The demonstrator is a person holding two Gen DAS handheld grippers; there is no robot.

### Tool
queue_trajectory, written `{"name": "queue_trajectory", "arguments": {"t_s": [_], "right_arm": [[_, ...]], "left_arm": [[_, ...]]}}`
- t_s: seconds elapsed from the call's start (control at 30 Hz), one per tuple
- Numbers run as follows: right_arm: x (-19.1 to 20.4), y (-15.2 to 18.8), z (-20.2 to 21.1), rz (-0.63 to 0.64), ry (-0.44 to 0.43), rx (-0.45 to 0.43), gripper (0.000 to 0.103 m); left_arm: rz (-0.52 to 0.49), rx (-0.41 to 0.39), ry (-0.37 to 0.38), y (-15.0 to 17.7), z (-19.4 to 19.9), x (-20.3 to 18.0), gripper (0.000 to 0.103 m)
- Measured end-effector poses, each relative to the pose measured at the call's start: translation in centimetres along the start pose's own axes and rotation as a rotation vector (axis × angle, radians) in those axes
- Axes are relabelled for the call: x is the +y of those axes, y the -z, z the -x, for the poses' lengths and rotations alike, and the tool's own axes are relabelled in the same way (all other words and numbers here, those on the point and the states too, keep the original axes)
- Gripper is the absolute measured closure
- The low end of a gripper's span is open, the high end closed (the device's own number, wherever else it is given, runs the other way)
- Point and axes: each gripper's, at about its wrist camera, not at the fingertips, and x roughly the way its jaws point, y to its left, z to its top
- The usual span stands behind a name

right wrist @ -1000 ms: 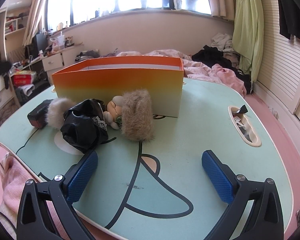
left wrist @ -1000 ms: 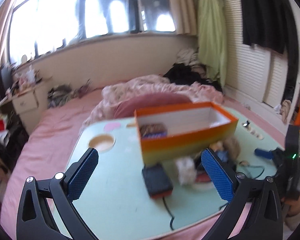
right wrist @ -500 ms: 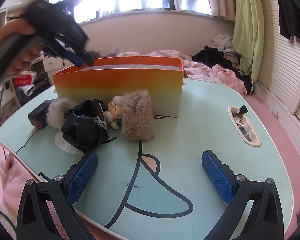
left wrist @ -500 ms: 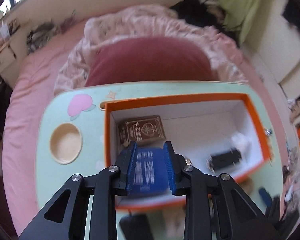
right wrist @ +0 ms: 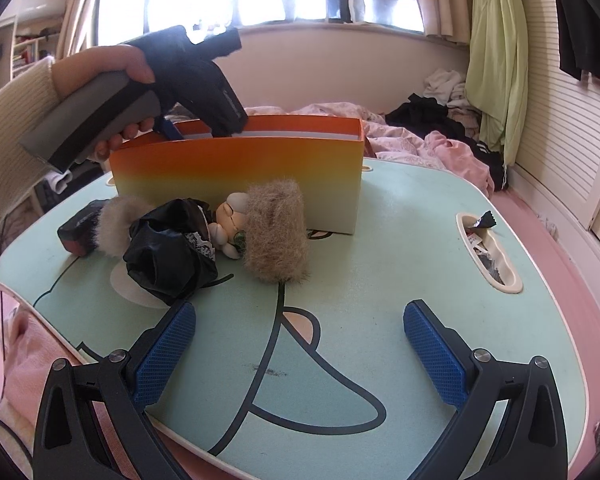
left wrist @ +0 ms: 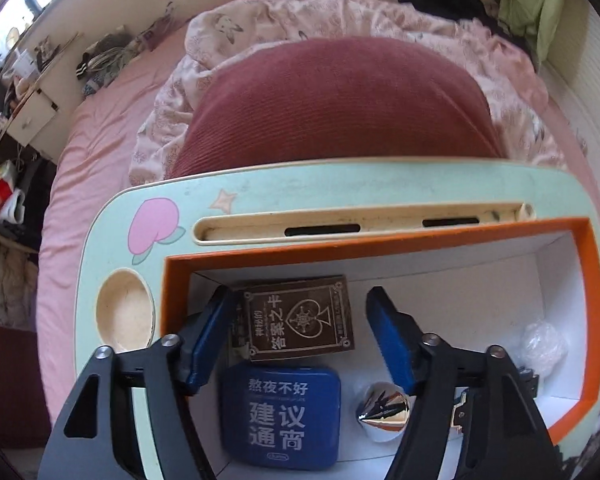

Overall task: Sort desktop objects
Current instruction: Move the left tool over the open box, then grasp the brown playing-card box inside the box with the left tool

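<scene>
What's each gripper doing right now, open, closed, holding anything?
Left gripper: open, empty, inside the orange box above the blue tin.
Right gripper: open, empty, over the table.

The orange box (left wrist: 584, 280), white inside, stands open on the table. Flat on its floor lies a blue tin (left wrist: 280, 416) with white lettering, and just at its 12 o'clock a brown card pack (left wrist: 300, 324) bearing a spade emblem. A shiny silver cone (left wrist: 382, 410) sits at the tin's 3 o'clock. Outside the box, a furry doll (right wrist: 260, 228) lies on its side against the front wall, beside a crumpled black bag (right wrist: 168, 256).
</scene>
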Motion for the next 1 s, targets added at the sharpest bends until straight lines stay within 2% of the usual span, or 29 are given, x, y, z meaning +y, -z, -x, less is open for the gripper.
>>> {"name": "queue_trajectory", "arguments": {"t_s": [0.1,0.13,0.17,0.2,0.23,0.27,0.3,0.33,0.37,0.4,0.47,0.53,0.57,0.6,0.67,0.7,0.77,0.87,0.9,0.93,0.97,1.0], "right_arm": [[0.0,0.0,0.0,0.0,0.0,0.0,0.0],[0.0,0.0,0.0,-0.001,0.0,0.0,0.0],[0.0,0.0,0.0,0.0,-0.001,0.0,0.0],[0.0,0.0,0.0,0.0,-0.001,0.0,0.0],[0.1,0.0,0.0,0.0,-0.001,-0.001,0.0],[0.0,0.0,0.0,0.0,0.0,0.0,0.0],[0.0,0.0,0.0,0.0,0.0,0.0,0.0],[0.1,0.0,0.0,0.001,0.0,-0.001,0.0],[0.0,0.0,0.0,0.0,0.0,0.0,0.0],[0.0,0.0,0.0,-0.001,0.0,0.0,0.0],[0.0,0.0,0.0,0.0,0.0,0.0,0.0],[0.0,0.0,0.0,0.0,0.0,0.0,0.0],[0.0,0.0,0.0,0.0,0.0,0.0,0.0],[0.0,0.0,0.0,0.0,0.0,0.0,0.0],[0.0,0.0,0.0,-0.001,-0.001,-0.001,0.0],[0.0,0.0,0.0,-0.001,-0.001,-0.001,0.0],[0.0,0.0,0.0,0.0,0.0,-0.001,0.0],[0.0,0.0,0.0,0.0,0.0,-0.001,0.0],[0.1,0.0,0.0,0.003,0.0,-0.003,0.0],[0.1,0.1,0.1,0.003,0.002,-0.004,0.0],[0.1,0.1,0.1,0.0,0.0,-0.004,0.0],[0.1,0.1,0.1,-0.001,-0.001,-0.004,0.0]], "left_arm": [[-0.083,0.046,-0.021,0.2,-1.1,-1.6,0.034],[-0.096,0.043,-0.037,0.2,-1.1,-1.9,0.036],[-0.101,0.029,-0.039,0.3,-0.9,-2.0,0.044],[-0.105,0.019,-0.038,0.3,-0.7,-2.0,0.043],[-0.103,0.012,-0.007,0.3,-0.4,-1.8,0.044],[-0.098,0.002,0.021,0.3,-0.2,-1.6,0.049],[-0.09,-0.013,0.063,0.3,0.4,-1.1,0.056],[-0.075,-0.034,0.11,0.5,1.3,-0.4,0.075],[-0.054,-0.049,0.15,0.7,2.3,0.3,0.099],[-0.043,-0.056,0.175,0.9,3.1,0.7,0.103],[-0.078,-0.103,0.196,1.8,5.2,1.3,0.103],[-0.099,-0.118,0.148,2.2,5.9,1.5,0.102],[-0.109,-0.121,0.117,2.3,5.9,1.4,0.097],[-0.114,-0.112,0.097,2.2,5.6,1.3,0.09],[-0.098,-0.051,0.071,1.5,4.2,1.4,0.057],[-0.083,-0.031,0.075,1.2,3.5,1.2,0.052],[-0.073,-0.014,0.051,0.6,2.0,0.8,0.049],[-0.092,0.07,-0.109,0.1,-1.4,-0.7,0.047],[-0.104,0.039,-0.131,0.1,-1.5,-1.3,0.047],[-0.093,0.036,-0.118,0.0,-1.4,-1.3,0.048],[-0.075,0.049,-0.051,-0.1,-1.4,-1.2,0.047],[-0.082,0.043,0.051,-0.1,-0.8,-1.2,0.047]]}}
